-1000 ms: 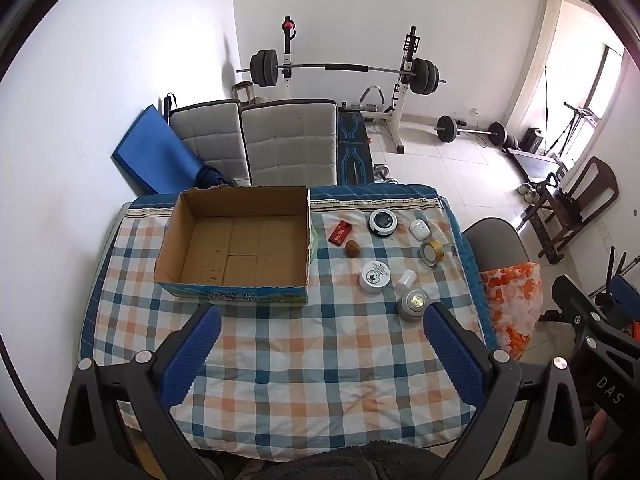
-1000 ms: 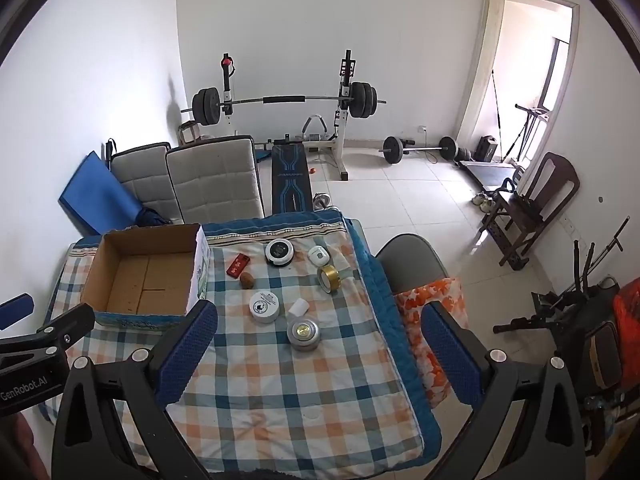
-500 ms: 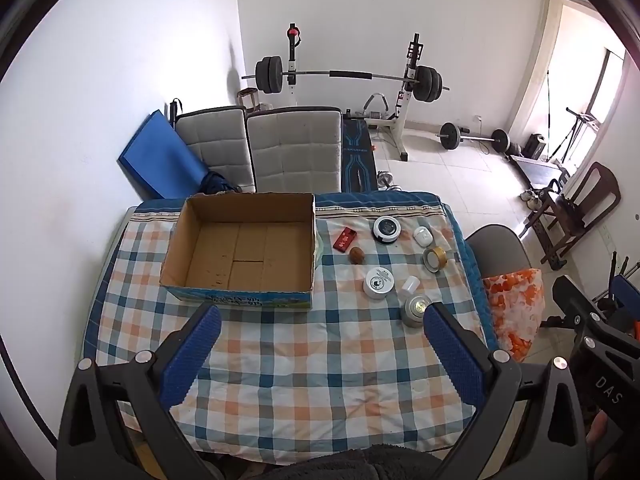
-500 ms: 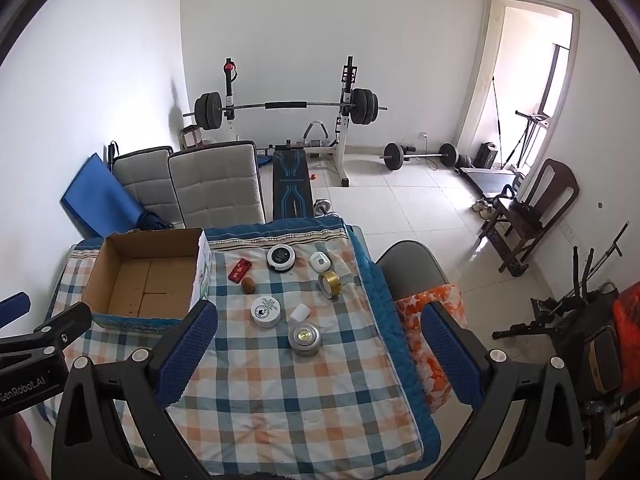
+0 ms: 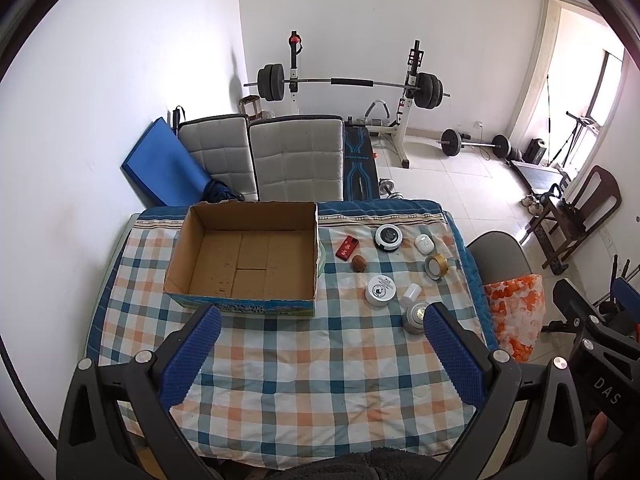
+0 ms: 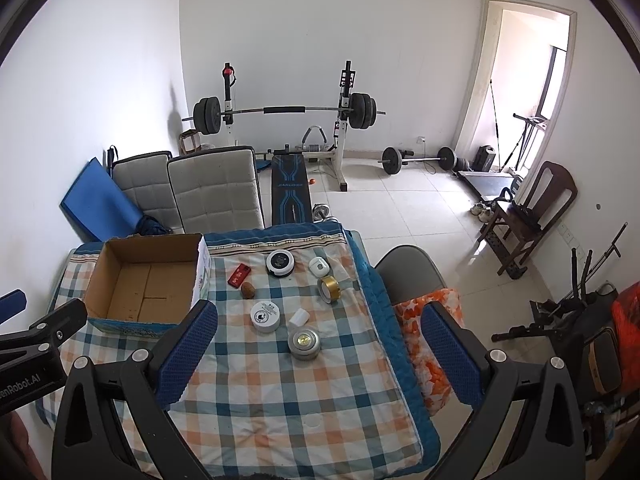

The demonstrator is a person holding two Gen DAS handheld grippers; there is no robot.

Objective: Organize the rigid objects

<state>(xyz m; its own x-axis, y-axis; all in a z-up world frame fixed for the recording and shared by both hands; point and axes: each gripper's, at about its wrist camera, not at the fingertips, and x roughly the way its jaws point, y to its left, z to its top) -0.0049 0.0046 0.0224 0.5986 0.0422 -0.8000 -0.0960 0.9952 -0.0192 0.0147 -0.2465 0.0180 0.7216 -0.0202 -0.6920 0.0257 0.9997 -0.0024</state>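
Both tools are held above the near edge of the bench point(image 5: 280, 384), which is covered by a checked cloth. The left tool point(image 5: 320, 354) has its jaws spread wide and holds nothing. The right tool point(image 6: 320, 354) is likewise spread wide and holds nothing.

An open cardboard box point(image 5: 244, 258) sits toward the far left corner of the bench; its interior shows only bare cardboard. The loose items lie to the right of the box, each apart from it: a red case point(image 5: 346, 247), a brown nut point(image 5: 359, 263), a black-topped round tin point(image 5: 388, 237), a white earbud case point(image 5: 424, 243), a gold tape roll point(image 5: 436, 266), a white jar point(image 5: 380, 290), a small white bottle point(image 5: 411, 292) and a silver round tin point(image 5: 415, 317).

Two padded chairs point(image 5: 296, 160) stand against the far edge. A grey chair point(image 6: 412, 276) with an orange patterned bag point(image 6: 432, 344) stands at the right edge.
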